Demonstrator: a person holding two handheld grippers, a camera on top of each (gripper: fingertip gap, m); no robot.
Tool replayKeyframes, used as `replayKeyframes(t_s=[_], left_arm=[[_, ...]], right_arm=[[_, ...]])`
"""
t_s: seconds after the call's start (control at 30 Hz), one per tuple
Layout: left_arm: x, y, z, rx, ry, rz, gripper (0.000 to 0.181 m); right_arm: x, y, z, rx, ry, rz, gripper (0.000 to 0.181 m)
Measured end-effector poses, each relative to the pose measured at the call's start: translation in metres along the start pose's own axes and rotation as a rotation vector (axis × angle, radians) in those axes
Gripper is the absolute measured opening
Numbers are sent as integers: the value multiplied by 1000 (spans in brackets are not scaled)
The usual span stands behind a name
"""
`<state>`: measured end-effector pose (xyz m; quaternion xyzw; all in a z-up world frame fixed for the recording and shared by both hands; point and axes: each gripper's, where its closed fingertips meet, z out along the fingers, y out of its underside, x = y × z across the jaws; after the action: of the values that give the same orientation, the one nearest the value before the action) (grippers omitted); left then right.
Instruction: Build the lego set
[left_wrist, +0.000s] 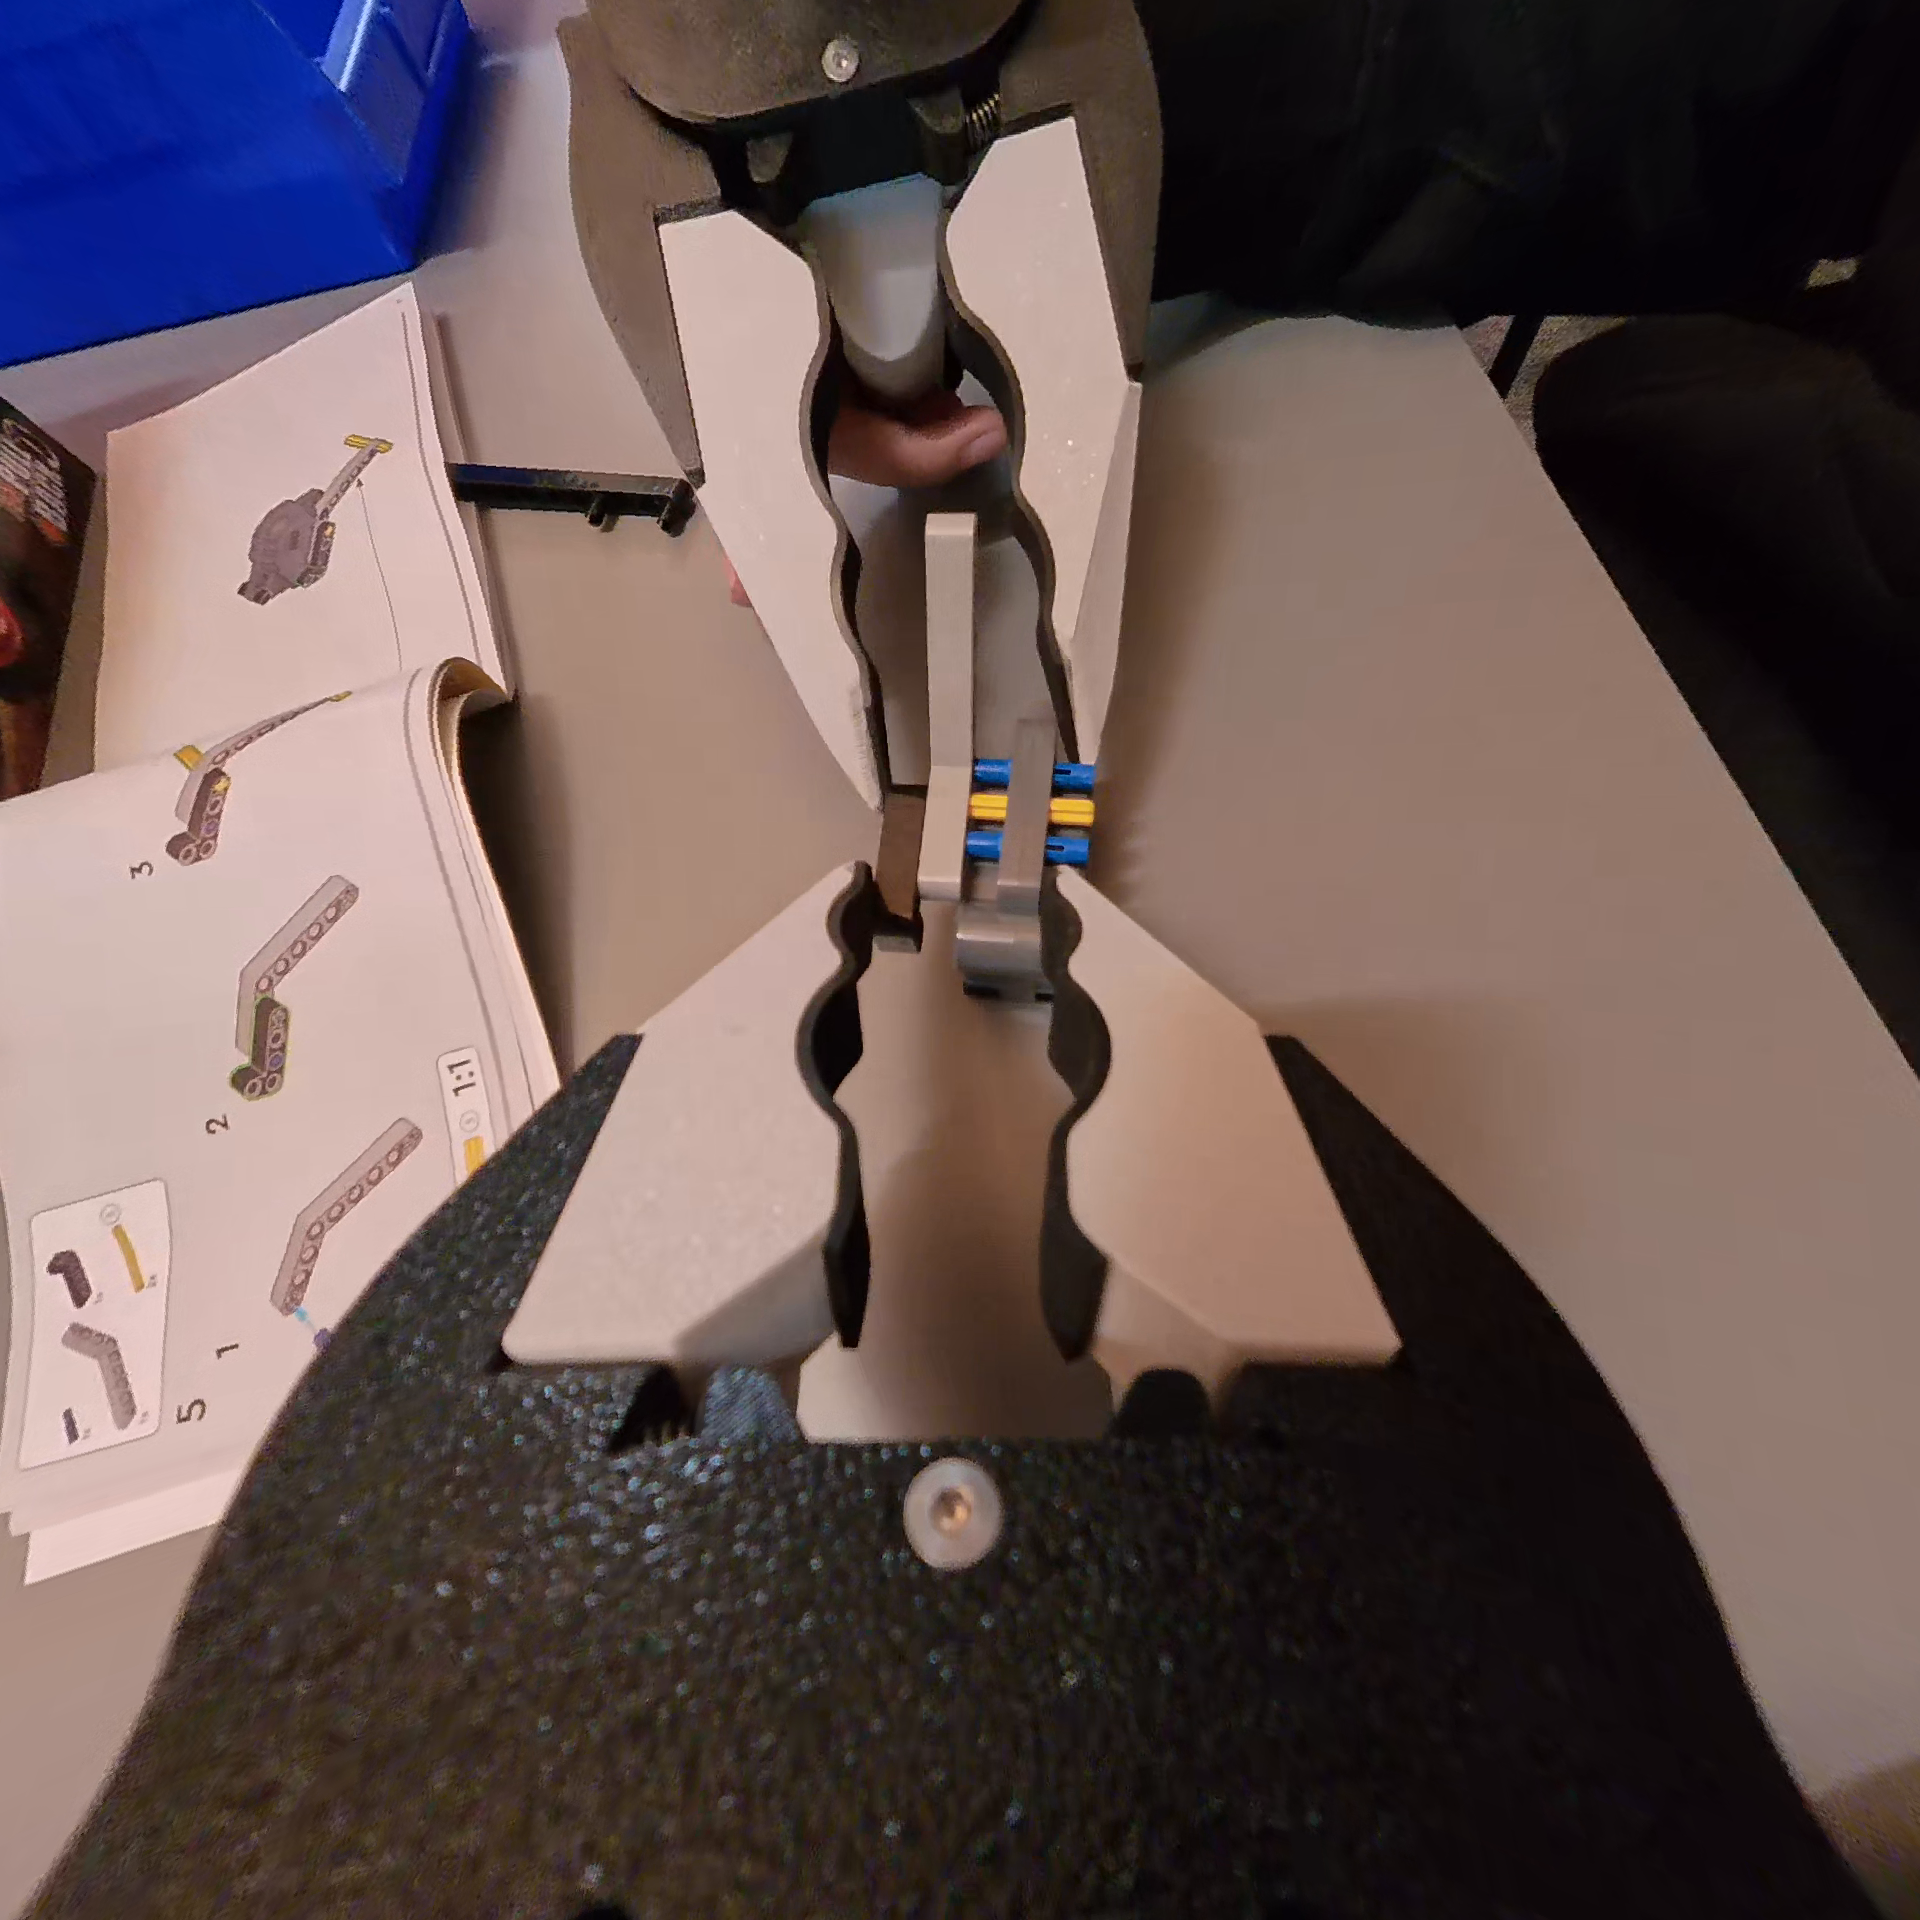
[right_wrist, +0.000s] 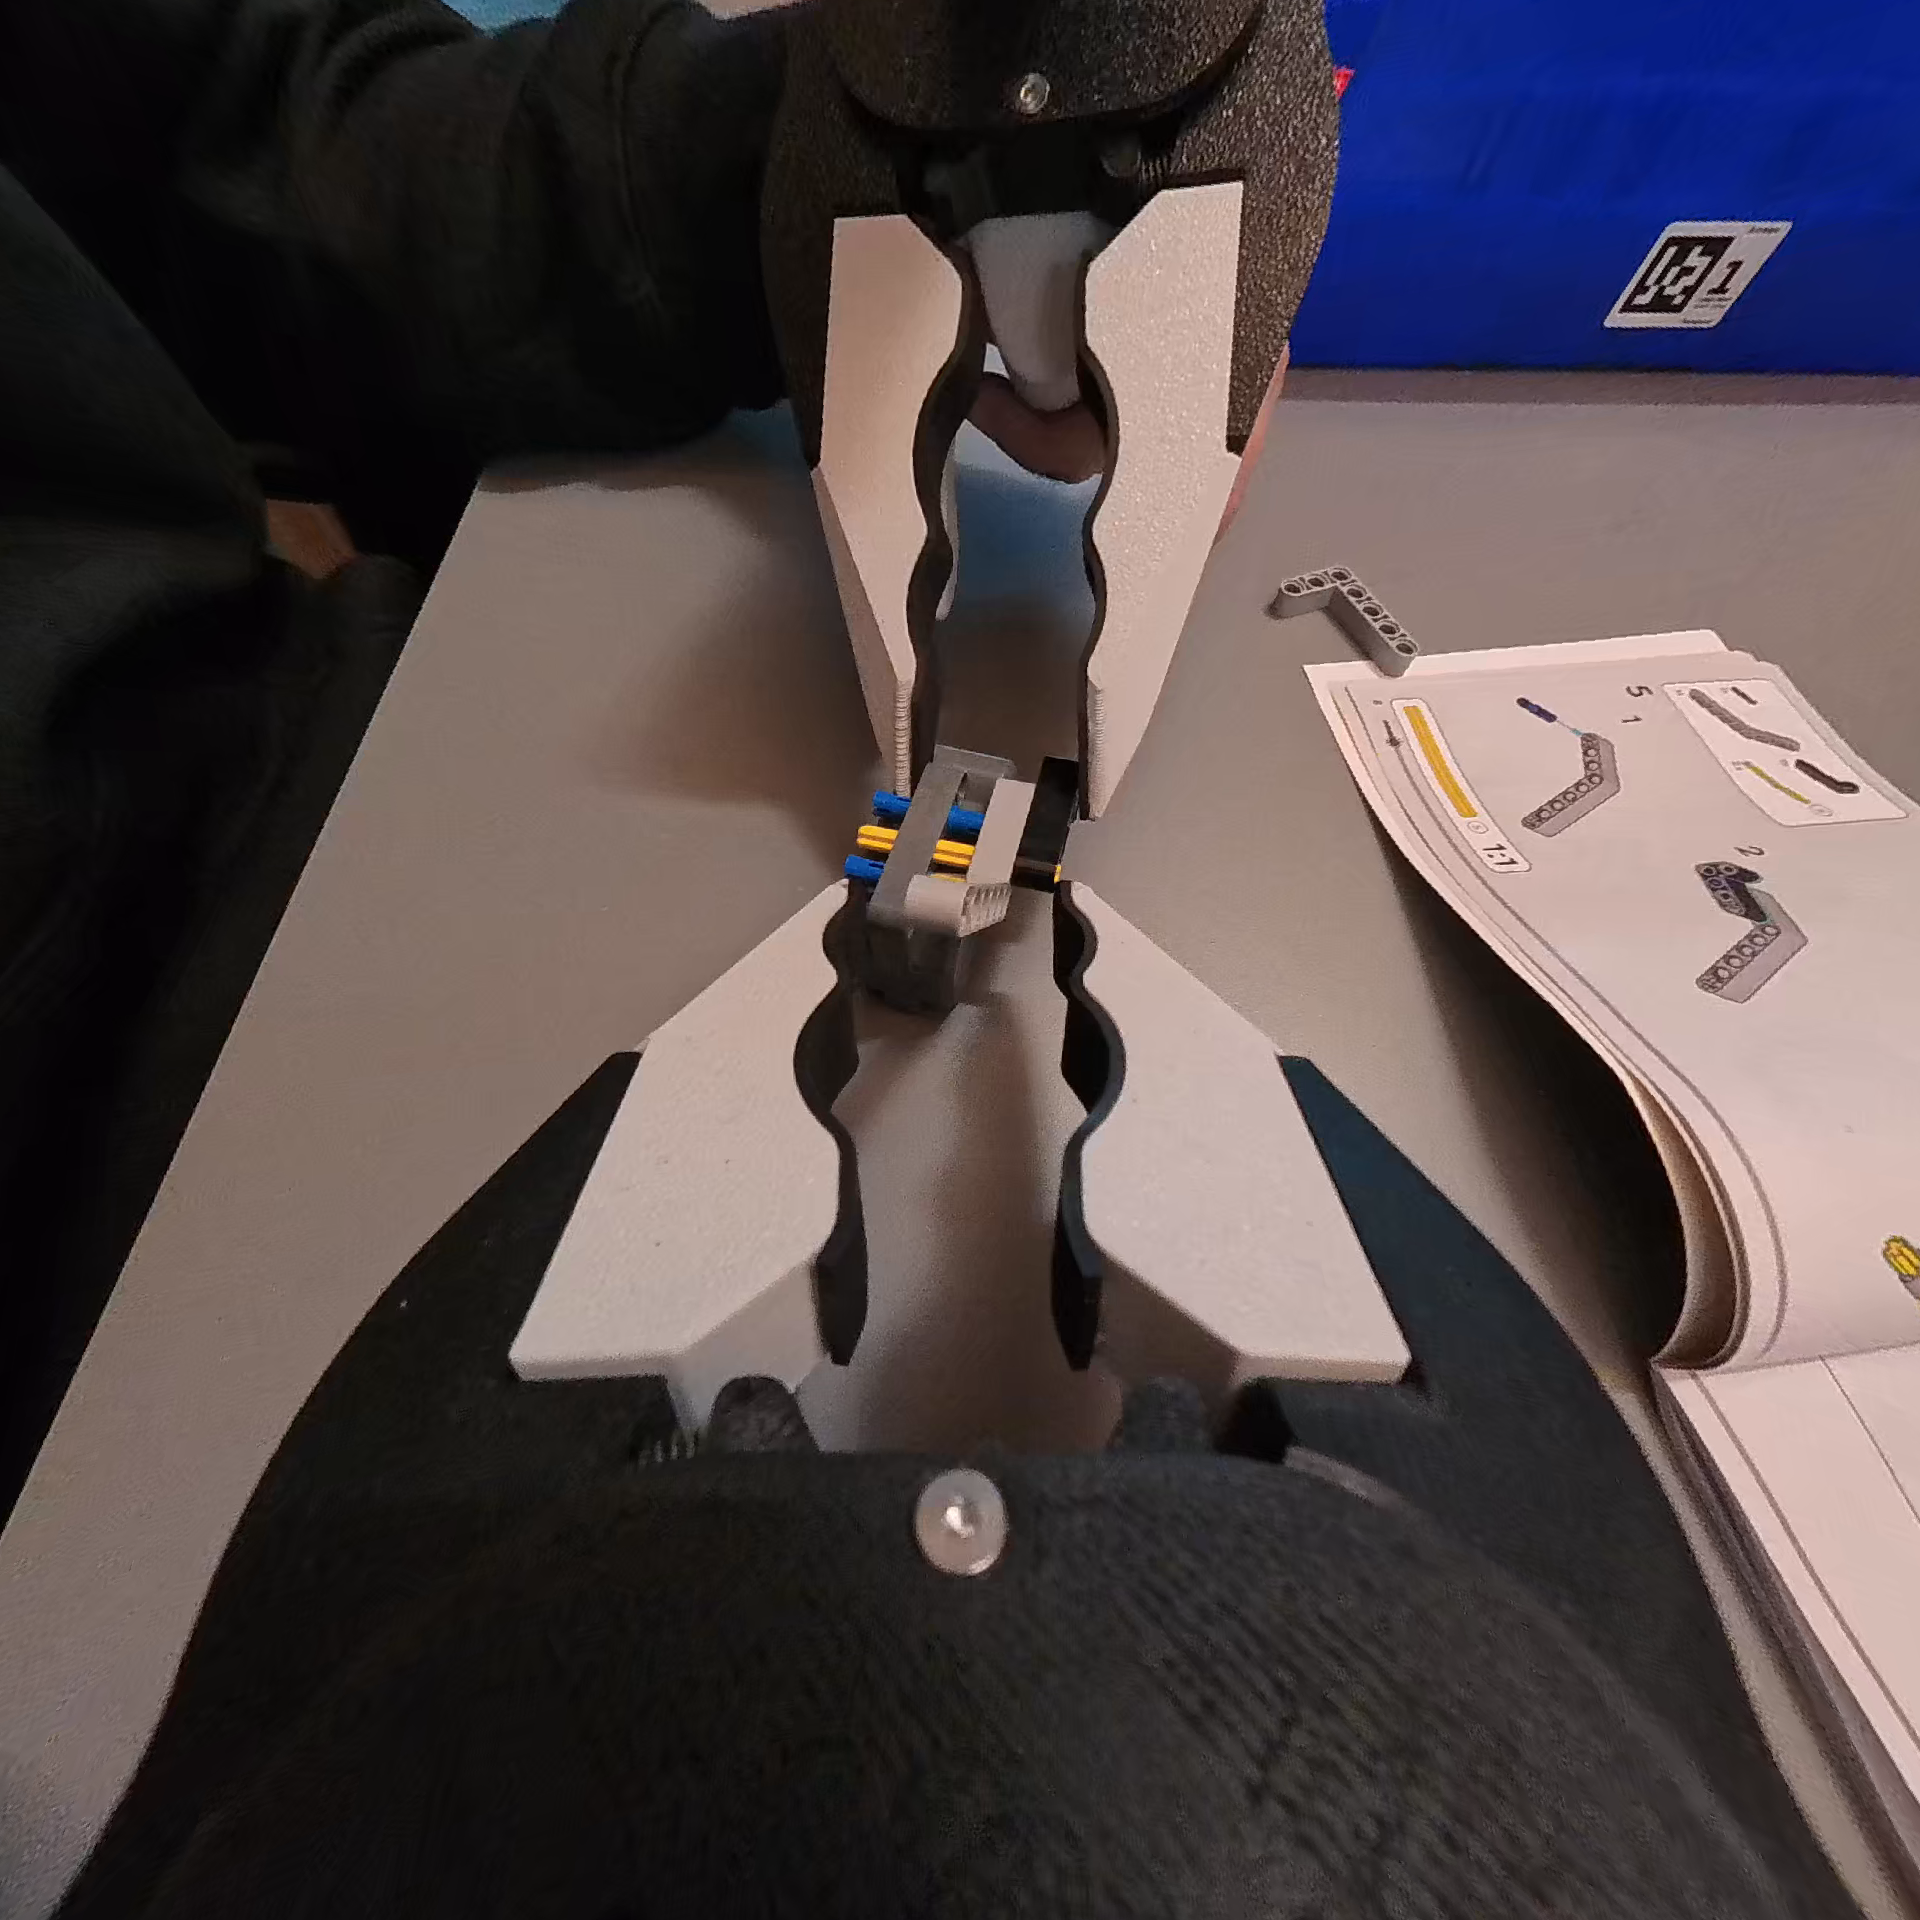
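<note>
Both grippers meet tip to tip over the grey table (left_wrist: 1351, 727), with the lego assembly (left_wrist: 997, 862) held in the air between them.

Left gripper (left_wrist: 961, 914): jaws closed down on the assembly. One tip bears on a black piece (left_wrist: 899, 883), the other on the darker grey beam (left_wrist: 1023, 831).

Right gripper (right_wrist: 951, 914): also closed on the assembly (right_wrist: 935, 862), from the opposite side. In its own view the near tips pinch the grey block end and the black piece (right_wrist: 1049, 821).

Assembly: two grey beams side by side with a gap between them, joined by blue pins (left_wrist: 992, 774) and a yellow axle (left_wrist: 992, 808). The longer light beam (left_wrist: 951, 665) runs up between the right gripper's fingers.

Nearby: manual (left_wrist: 260, 935) open at the left, a loose black beam (left_wrist: 571, 488) beyond it, a grey L-beam (right_wrist: 1351, 618) on the table, blue bin (left_wrist: 208, 156) at the back.

Judged step: pressing the beams together along the pins.

Risks:
- Squeeze off the pin line. The beams would skew and the pins bind halfway.
- Both grips sit at the very fingertips. A small twist of either hand could roll the assembly out, dropping it to the table.
- Black piece seems only lightly caught; it may pop off under side load.
- Whether the pins are fully seated cannot be told, as the joint is partly hidden by fingers.
</note>
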<state>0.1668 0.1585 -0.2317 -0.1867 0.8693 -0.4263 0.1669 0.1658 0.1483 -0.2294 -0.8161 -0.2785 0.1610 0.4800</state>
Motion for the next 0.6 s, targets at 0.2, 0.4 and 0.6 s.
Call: replayKeyframes(t_s=[0.2,0.4,0.6], left_arm=[[0,0,0,0,-6,12,29],[0,0,0,5,-3,3,29],[0,-1,0,4,-4,14,29]], right_arm=[[2,0,-1,3,26,-6,38],[5,-3,-3,25,30,15,41],[0,-4,-1,23,7,-5,33]])
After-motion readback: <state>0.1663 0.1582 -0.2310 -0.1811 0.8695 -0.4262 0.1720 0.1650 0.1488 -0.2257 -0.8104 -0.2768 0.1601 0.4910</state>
